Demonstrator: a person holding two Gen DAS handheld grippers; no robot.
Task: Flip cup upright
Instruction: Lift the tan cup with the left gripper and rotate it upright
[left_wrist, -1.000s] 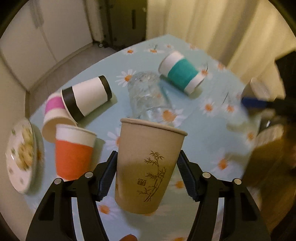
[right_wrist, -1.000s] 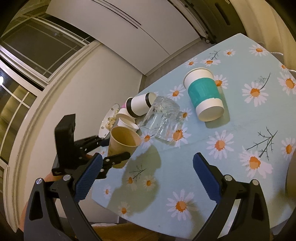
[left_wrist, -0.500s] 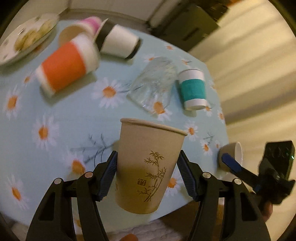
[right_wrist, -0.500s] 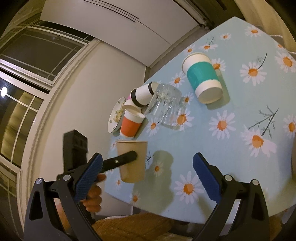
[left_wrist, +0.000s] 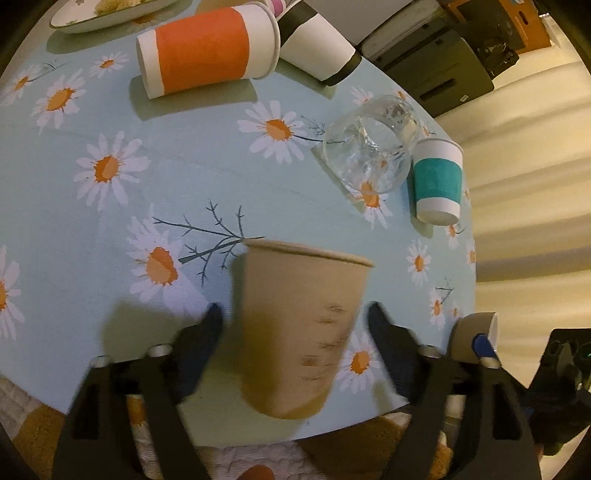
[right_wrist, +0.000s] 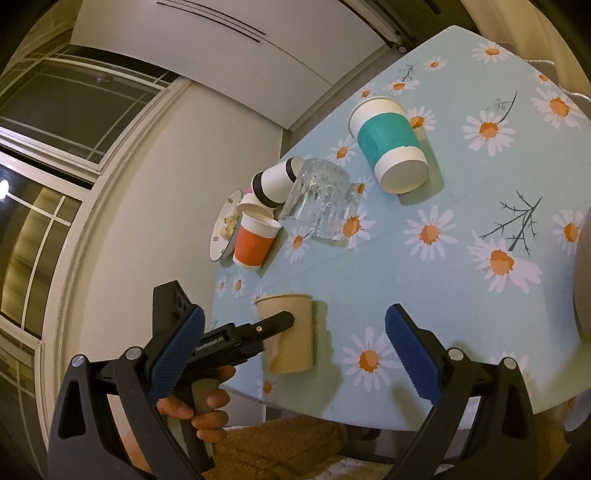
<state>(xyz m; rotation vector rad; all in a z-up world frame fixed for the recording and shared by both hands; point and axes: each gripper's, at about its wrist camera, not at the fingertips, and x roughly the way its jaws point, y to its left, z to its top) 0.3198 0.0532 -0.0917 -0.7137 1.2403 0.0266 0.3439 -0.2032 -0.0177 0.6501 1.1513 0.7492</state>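
A tan paper cup with a bamboo print (left_wrist: 299, 332) stands upright on the daisy tablecloth near the table's front edge; it also shows in the right wrist view (right_wrist: 291, 336). My left gripper (left_wrist: 295, 325) is around it with its fingers spread a little off the cup's sides, so it is open. The left gripper also shows in the right wrist view (right_wrist: 273, 325). My right gripper (right_wrist: 295, 354) is open and empty above the front edge, to the right of the cup.
An orange cup (left_wrist: 207, 46), a black-banded white cup (left_wrist: 317, 51), a pink cup, a glass mug (left_wrist: 373, 155) and a teal cup (left_wrist: 437, 184) sit farther back. A plate (left_wrist: 107, 14) sits at the far left. A grey cup (left_wrist: 472, 336) is at the right edge.
The tan cup has come down onto the table near the front edge. The left fingers have spread away from its sides. The right gripper has barely moved.
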